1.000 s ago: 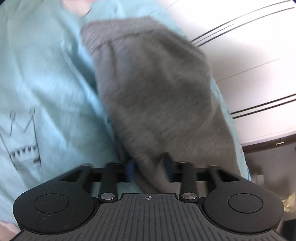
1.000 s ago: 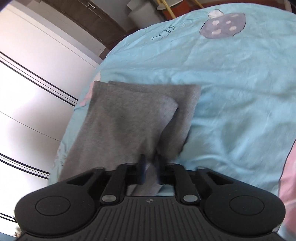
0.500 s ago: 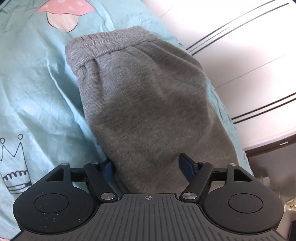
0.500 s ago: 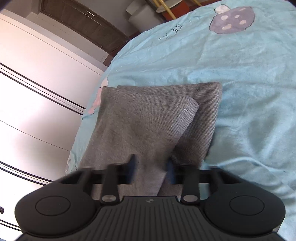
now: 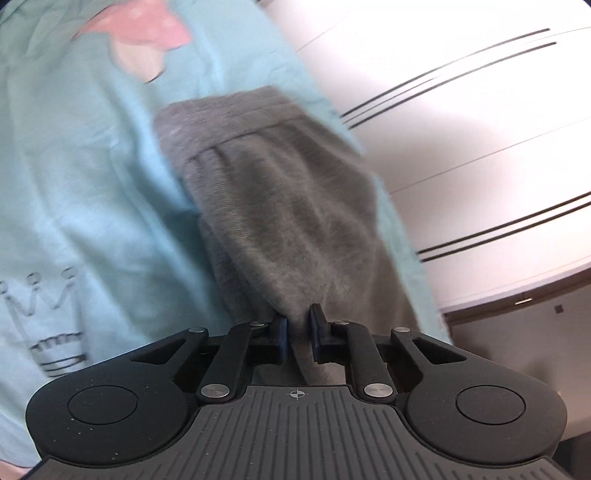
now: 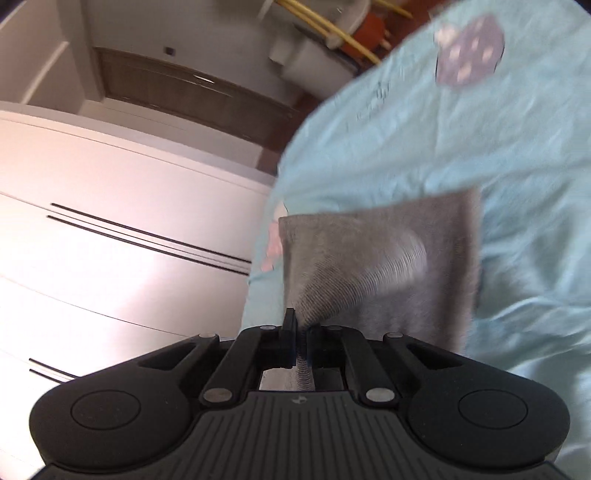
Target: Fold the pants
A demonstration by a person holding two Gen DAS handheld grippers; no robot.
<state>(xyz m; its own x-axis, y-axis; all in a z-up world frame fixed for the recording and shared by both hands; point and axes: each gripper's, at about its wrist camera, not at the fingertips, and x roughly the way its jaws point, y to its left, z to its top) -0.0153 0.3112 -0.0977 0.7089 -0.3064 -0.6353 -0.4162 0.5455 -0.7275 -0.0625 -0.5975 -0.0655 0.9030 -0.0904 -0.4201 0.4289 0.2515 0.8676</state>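
Grey knit pants [image 5: 280,206] lie on a light blue sheet [image 5: 92,184], their elastic waistband at the far end in the left wrist view. My left gripper [image 5: 298,330] is shut on a pinch of the pants' near edge. In the right wrist view the pants [image 6: 369,266] show their leg end, folded over itself. My right gripper [image 6: 301,332] is shut on a ribbed fold of the pants and lifts it off the sheet.
The sheet [image 6: 480,147] has printed crowns [image 5: 44,325] and mushrooms [image 5: 147,37]. White cabinet doors with dark lines [image 5: 480,147] stand close beside the bed edge. A dark wooden door [image 6: 184,92] and yellow-legged furniture [image 6: 332,33] lie beyond.
Both grippers were open around the pants half a second ago and have now shut on the fabric. Both views are blurred with motion, and the fabric rises with the grippers.
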